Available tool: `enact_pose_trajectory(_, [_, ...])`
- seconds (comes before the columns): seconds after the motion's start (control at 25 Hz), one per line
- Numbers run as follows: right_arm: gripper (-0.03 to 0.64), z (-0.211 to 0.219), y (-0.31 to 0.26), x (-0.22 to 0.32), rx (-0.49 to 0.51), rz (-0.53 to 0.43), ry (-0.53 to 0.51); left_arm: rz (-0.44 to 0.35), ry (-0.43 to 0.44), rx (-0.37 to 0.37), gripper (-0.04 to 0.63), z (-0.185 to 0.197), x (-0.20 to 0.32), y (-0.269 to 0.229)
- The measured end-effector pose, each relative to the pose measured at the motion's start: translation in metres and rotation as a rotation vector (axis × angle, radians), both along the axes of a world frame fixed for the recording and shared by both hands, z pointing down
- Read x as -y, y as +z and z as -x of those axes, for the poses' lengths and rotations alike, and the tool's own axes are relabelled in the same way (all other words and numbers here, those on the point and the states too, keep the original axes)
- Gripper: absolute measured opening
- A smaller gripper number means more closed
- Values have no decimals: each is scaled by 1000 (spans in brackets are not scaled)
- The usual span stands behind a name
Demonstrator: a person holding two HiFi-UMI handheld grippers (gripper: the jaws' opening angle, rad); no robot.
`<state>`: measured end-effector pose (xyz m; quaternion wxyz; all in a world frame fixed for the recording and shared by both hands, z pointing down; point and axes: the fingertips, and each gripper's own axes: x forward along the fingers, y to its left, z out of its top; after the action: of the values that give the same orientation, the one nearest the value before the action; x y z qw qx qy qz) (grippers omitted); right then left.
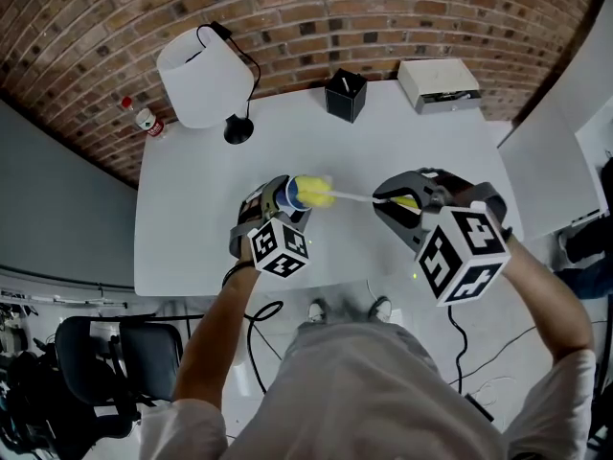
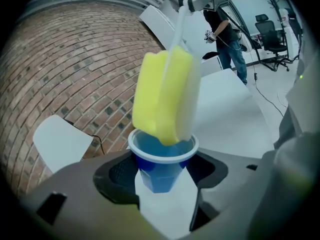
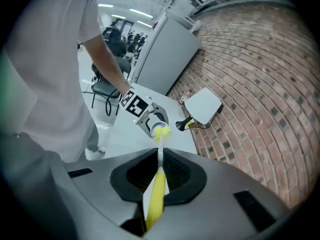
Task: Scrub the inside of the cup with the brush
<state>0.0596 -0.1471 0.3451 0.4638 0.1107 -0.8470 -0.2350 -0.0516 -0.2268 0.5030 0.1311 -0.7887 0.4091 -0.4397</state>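
Note:
My left gripper (image 1: 284, 209) is shut on a small blue cup (image 2: 161, 165) with a white rim, its mouth turned toward the right gripper. The cup (image 1: 290, 195) is held above the white table (image 1: 192, 218). My right gripper (image 1: 400, 202) is shut on the yellow handle (image 3: 155, 204) of a brush. The brush's yellow sponge head (image 2: 164, 96) sits with its tip just inside the cup's mouth. From the right gripper view the thin white shaft runs out to the sponge head (image 3: 161, 132) at the cup (image 3: 154, 126).
At the back of the table stand a white lamp (image 1: 206, 75) with a black base, a black box (image 1: 346, 94) and a white box (image 1: 439, 84). A brick wall (image 1: 316, 17) lies behind. A plastic bottle (image 1: 144, 118) stands left of the table, an office chair (image 1: 115, 357) near the front.

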Motion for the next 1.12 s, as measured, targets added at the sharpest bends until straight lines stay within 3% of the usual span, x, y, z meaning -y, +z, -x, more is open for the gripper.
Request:
enact_pose_trajectory(0.52, [31, 4, 12, -15, -205, -250, -233, 24, 81, 33, 305, -15, -12, 2])
enact_pose_trajectory(1.12, [31, 12, 30, -14, -252, -280, -242, 3, 127, 68, 305, -30, -18, -1])
